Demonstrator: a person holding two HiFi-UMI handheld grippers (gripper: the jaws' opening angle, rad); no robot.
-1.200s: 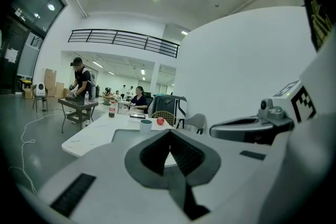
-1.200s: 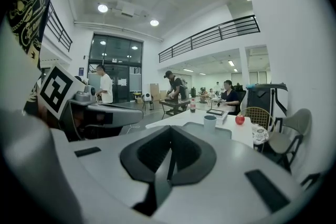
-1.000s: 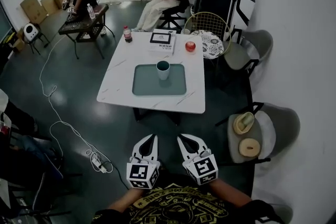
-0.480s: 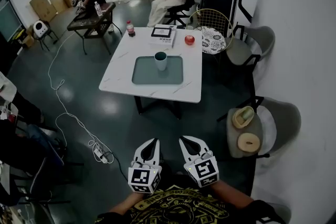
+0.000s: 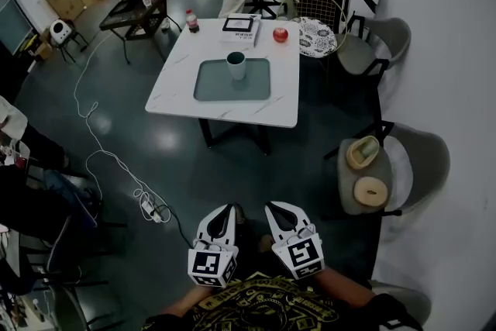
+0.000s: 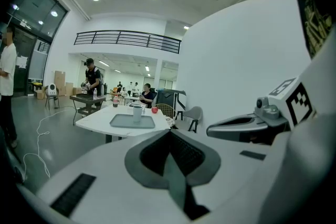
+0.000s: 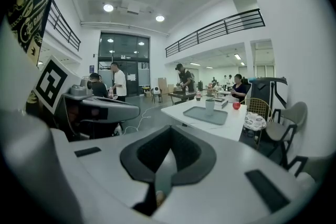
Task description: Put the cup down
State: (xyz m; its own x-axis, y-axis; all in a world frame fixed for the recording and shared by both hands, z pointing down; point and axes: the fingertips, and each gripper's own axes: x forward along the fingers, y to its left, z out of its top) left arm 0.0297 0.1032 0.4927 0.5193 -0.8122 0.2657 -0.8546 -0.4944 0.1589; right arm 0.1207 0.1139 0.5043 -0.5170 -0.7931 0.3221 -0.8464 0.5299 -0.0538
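Head view: we hold both tools low at six o'clock of the frame, side by side and just apart. The left gripper (image 5: 225,210) and the right gripper (image 5: 273,208) each have their jaws pressed together with nothing in them. The cup (image 5: 236,65) is well apart from them, up at twelve o'clock. It stands upright on the far half of a grey-green tray (image 5: 209,87), which lies on a white table (image 5: 182,103). A red apple (image 5: 280,34) sits on the table at one o'clock of the cup. A bottle (image 5: 190,22) stands at ten o'clock of the cup, beside the table's far left corner. A white cable (image 5: 99,159) trails over the dark floor at nine o'clock. A grey chair (image 5: 422,167) bearing two round things stands at three o'clock.

Left gripper view: we look along the left gripper (image 6: 170,139), whose jaws meet in a closed seam and hold nothing. The cup (image 6: 137,113) shows small at eleven o'clock above the jaws, upright on the tray (image 6: 122,122), with the apple (image 6: 154,110) just to its right. The right gripper (image 6: 223,127) reaches in at three o'clock.

Right gripper view: the right gripper (image 7: 169,141) is likewise closed and empty. The cup (image 7: 210,106) stands on the tray (image 7: 202,116) at one o'clock, the apple (image 7: 236,105) further right. The left gripper (image 7: 128,107) lies at nine o'clock.
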